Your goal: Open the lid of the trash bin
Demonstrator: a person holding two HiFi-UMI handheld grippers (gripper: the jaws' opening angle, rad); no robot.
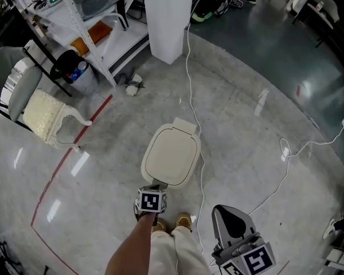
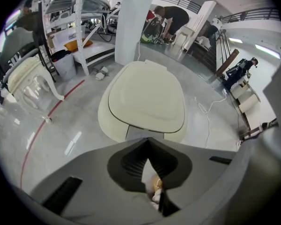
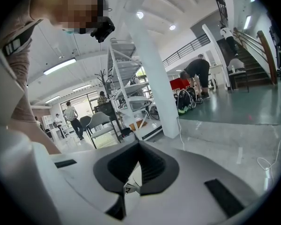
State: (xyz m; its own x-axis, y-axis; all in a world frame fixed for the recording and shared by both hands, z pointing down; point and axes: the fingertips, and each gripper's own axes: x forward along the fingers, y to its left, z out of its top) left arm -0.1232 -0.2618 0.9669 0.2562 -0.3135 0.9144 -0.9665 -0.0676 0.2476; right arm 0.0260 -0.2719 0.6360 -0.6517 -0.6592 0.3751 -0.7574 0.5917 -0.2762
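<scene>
Here's the trash bin (image 1: 172, 156), cream plastic, standing on the bare floor right in front of our feet. Its lid (image 2: 147, 95) is down flat. The hinge block (image 1: 185, 125) is on the far side, so the lid should swing up and away from us.

By the look of it this will handle light: a thin, stiff, smooth shell that could slip and won't need much force. The bin itself also looks light enough to slide on this glossy floor if we push instead of lift.

The place to take hold, we reckon, is the near lip, just above the grey panel (image 2: 145, 132) at the front. We can't tell whether that panel is a pedal or a press-latch.

Our left hand-held gripper (image 2: 148, 146) hangs just short of that front edge. Its jaws are drawn in narrow, with only a sliver between them and nothing in it. Our right hand-held gripper (image 3: 138, 151) is off to the side, well apart from the bin and pointing out across the room. Its jaws are pinched close too, and it carries nothing.

Around us, a white cable (image 1: 202, 171) trails along the bin's right side, just beside it, and that's the one thing we could snag. Our shoes (image 1: 183, 222) are close behind. The red floor line (image 1: 69, 153), chair (image 1: 17, 79), shelf rack (image 1: 92, 16) and white pillar (image 1: 169, 16) are all well clear. Nothing stands over the lid's path.
</scene>
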